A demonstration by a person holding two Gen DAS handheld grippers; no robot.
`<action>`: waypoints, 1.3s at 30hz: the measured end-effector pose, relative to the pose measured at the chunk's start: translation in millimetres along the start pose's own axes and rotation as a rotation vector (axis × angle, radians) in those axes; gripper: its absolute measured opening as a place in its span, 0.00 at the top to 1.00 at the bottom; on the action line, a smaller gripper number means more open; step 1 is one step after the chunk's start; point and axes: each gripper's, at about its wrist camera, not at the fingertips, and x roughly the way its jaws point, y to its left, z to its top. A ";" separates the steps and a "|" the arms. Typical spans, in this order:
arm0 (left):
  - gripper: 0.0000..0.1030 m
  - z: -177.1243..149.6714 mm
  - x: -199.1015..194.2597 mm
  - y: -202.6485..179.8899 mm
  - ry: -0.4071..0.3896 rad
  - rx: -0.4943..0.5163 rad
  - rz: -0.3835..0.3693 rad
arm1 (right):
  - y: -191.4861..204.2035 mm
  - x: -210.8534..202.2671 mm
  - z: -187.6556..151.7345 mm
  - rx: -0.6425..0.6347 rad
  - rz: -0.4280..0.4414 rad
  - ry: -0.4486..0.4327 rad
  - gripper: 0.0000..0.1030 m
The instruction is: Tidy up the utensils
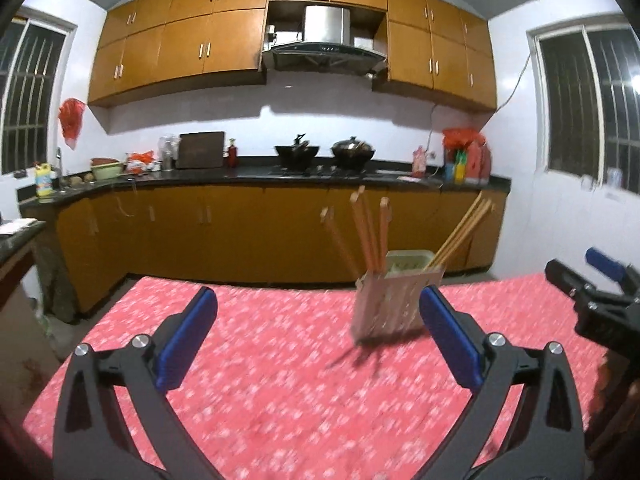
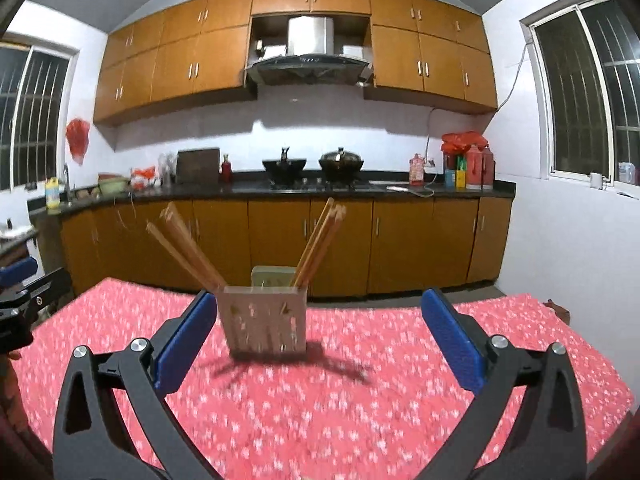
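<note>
Both tongs, left gripper [image 1: 318, 306] and right gripper [image 2: 318, 308], wide and empty; chopstick holder [image 2: 264, 318] mid-table [image 2: 520, 360], clear of edges.

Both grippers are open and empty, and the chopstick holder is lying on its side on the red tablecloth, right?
Not quite. The holder stands upright on the tablecloth, chopsticks sticking up out of it, as the right wrist view shows. Both the left gripper and right gripper are open and empty.

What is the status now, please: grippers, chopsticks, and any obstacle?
Left gripper open, empty. Right gripper open, empty. Chopsticks upright in holder on red tablecloth, leaning in two bunches. Nothing in the way.
</note>
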 end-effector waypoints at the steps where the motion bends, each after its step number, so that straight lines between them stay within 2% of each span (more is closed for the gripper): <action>1: 0.04 -6.9 -4.5 -1.1 0.005 0.004 0.007 | 2.4 -3.0 -6.4 -0.004 0.001 0.010 0.02; 6: 0.04 -30.8 -19.3 -3.9 0.011 0.032 0.028 | 9.3 -15.6 -28.0 -0.016 -0.006 0.019 0.02; 11: 0.04 -46.9 -26.2 -2.8 0.024 0.013 0.019 | 13.9 -26.7 -44.9 -0.036 -0.008 0.022 0.02; 22: 0.04 -73.8 -35.0 -6.3 0.048 0.033 0.015 | 13.8 -32.3 -75.3 -0.002 -0.003 0.077 0.02; 39: 0.04 -82.9 -35.6 -9.0 0.052 0.033 0.022 | 14.5 -35.0 -78.1 -0.015 -0.028 0.069 0.02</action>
